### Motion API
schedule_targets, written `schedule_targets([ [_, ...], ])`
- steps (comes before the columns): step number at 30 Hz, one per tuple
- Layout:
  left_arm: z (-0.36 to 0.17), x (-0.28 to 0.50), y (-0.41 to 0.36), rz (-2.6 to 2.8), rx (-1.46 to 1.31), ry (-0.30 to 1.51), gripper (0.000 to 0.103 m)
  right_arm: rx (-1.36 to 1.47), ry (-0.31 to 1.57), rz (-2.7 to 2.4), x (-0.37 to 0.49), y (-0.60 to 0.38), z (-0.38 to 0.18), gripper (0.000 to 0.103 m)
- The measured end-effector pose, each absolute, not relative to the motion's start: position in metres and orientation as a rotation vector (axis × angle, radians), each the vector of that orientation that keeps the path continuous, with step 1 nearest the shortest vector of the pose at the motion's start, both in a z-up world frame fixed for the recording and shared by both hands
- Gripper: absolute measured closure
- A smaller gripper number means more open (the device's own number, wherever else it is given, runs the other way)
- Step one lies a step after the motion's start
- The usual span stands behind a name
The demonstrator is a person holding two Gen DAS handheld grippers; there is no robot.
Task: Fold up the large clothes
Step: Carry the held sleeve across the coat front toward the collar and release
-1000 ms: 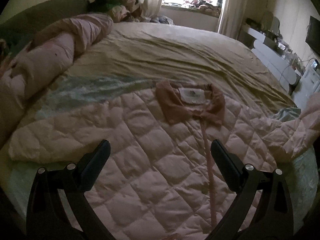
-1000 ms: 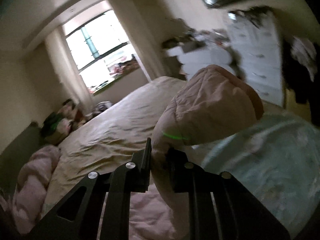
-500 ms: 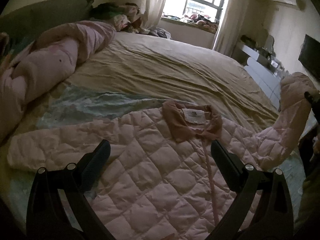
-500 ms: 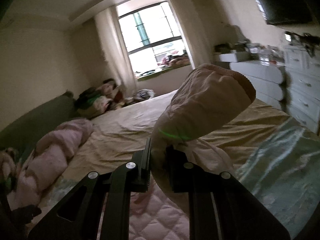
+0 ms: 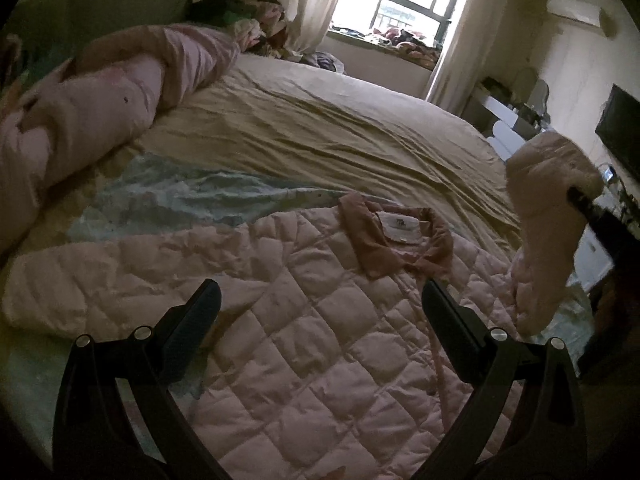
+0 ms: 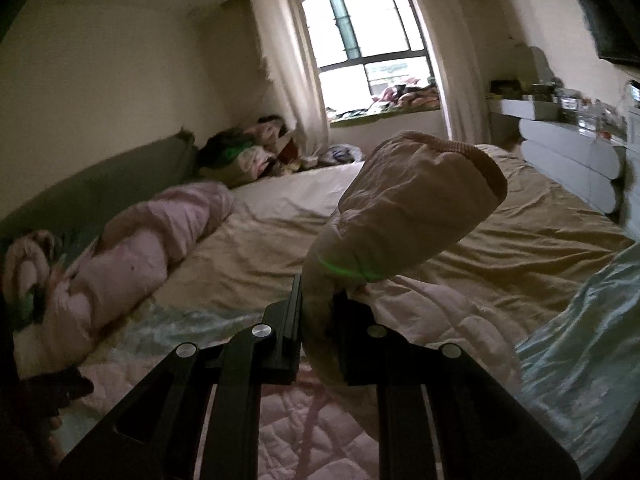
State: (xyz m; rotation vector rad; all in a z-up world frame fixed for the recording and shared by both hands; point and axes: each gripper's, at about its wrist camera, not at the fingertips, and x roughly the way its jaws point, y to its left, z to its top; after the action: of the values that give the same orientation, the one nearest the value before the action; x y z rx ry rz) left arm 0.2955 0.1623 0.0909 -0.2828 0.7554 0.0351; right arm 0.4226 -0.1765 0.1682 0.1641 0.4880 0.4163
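The pink quilted jacket [image 5: 304, 320] lay spread face up across the near end of the bed [image 5: 320, 128], its darker collar [image 5: 394, 240] toward the window [image 6: 360, 40]. The right gripper [image 6: 318, 316] was clamped tight on one sleeve [image 6: 408, 208], holding it up off the bed with the cuff sticking out beyond the jaws. The left gripper [image 5: 320, 308] hung wide open above the jacket's front, gripping nothing
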Motion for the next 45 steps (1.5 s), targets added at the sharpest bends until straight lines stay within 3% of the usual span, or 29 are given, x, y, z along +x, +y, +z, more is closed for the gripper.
schedule_targets([
  [18,0.026,0.303,0.181,-0.028,-0.445,0.832,0.009,-0.088,0.672,0.512,0.397,-0.061,0.033,0.089],
  [29,0.012,0.305,0.192,-0.095,-0.616,0.837,0.009,-0.255,0.721,0.610,0.369,-0.022,-0.001,0.083],
  [32,0.009,0.308,0.192,-0.097,-0.628,0.845,0.009,-0.261,0.741,0.625,0.368,-0.020,-0.004,0.079],
  [34,0.005,0.310,0.194,-0.109,-0.658,0.856,0.009,-0.259,0.760,0.646,0.367,-0.019,-0.005,0.072],
  [36,0.000,0.313,0.193,-0.116,-0.677,0.866,0.009,-0.238,0.792,0.693,0.365,-0.018,-0.007,0.059],
  [40,-0.009,0.318,0.191,-0.109,-0.675,0.892,0.009,-0.250,0.804,0.744,0.354,-0.016,-0.006,0.052],
  [42,-0.015,0.321,0.189,-0.108,-0.684,0.909,0.009,-0.232,0.811,0.763,0.349,-0.020,-0.003,0.042],
  [45,-0.023,0.328,0.182,-0.122,-0.684,0.929,0.009,-0.185,0.800,0.758,0.344,-0.038,0.010,0.040],
])
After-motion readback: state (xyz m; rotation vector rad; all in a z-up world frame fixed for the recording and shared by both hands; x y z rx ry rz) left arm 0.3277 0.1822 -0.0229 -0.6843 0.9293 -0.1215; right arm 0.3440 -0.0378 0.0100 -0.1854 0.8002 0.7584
